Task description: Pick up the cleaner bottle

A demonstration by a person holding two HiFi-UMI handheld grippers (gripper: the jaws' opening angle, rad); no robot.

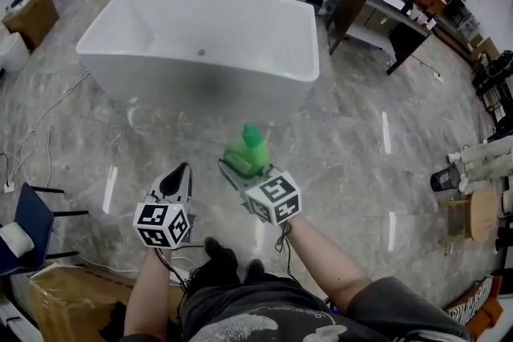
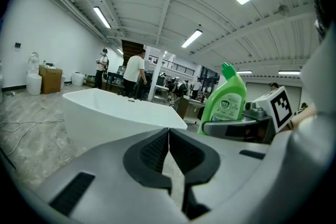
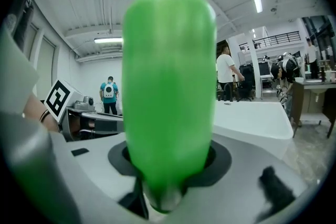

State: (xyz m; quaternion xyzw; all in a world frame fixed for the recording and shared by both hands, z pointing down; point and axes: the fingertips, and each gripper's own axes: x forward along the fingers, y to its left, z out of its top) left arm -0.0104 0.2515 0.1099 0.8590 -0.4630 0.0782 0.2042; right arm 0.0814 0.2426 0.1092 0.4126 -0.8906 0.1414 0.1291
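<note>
Closest in the head view are the person's arms [image 1: 325, 256], and each hand holds a claw over the shiny grey floor [image 1: 353, 132]. The right claw [image 1: 240, 166] holds the green cleaner bottle [image 1: 247, 153] up in the air, with the bottle's cap pointing away from the person. The left claw [image 1: 183, 172] is just beside it, on its left, and its tips are shut with nothing in them. A big white bathtub [image 1: 200, 36] stands on the floor past both claws. In the left gripper view, the left claw [image 2: 169, 136] has its two black pads pressed together with nothing between them. The bottle [image 2: 227, 102] stands up to its right, in the right claw [image 2: 236, 126], and the bathtub [image 2: 115, 113] is ahead. In the right gripper view, the right claw [image 3: 168, 168] squeezes the bottle [image 3: 168, 76] between its pads. The bottle fills the middle. The left claw [image 3: 89, 122] is to the left, and the bathtub [image 3: 252, 115] is behind on the right.
</note>
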